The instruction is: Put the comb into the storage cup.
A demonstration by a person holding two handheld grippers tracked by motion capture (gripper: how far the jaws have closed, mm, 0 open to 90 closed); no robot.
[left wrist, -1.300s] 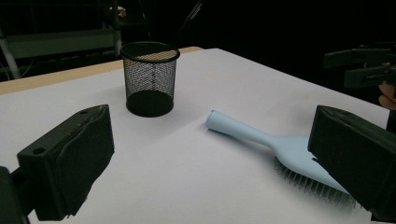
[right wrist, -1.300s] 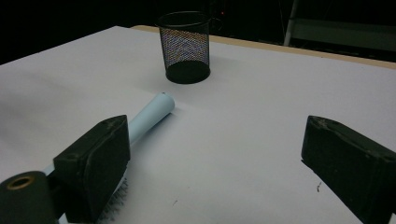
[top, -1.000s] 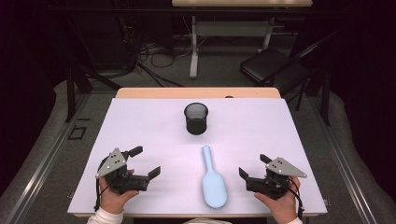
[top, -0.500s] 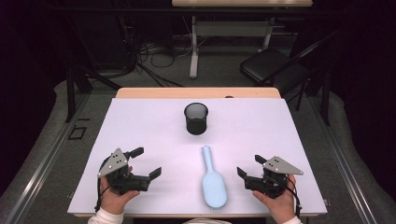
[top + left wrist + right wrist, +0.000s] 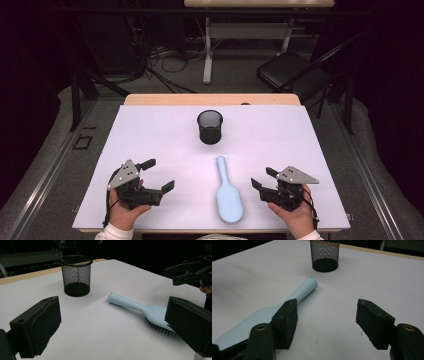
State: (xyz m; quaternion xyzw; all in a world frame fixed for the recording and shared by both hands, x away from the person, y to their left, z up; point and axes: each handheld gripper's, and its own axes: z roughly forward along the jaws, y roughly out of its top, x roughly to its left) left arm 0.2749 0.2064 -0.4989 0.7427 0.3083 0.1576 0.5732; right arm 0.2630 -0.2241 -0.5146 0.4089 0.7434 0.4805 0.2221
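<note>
High view: a pale blue hairbrush [image 5: 228, 195] is seen lying flat on the white desk [image 5: 150, 135], untouched, between two gripper tools held low at the near edge.

Nothing is judged to have been done yet: the hairbrush lies bristles down, its handle pointed at the black mesh cup [image 5: 210, 127], which stands upright and well apart beyond the handle tip. The left gripper [image 5: 157, 176] is held to the left of the hairbrush with its jaws spread wide and nothing between them; the right gripper [image 5: 262, 179] is held just to the right of the hairbrush, likewise spread and empty. A grasp, a lift and probably placement into the cup are judged to be left.
</note>
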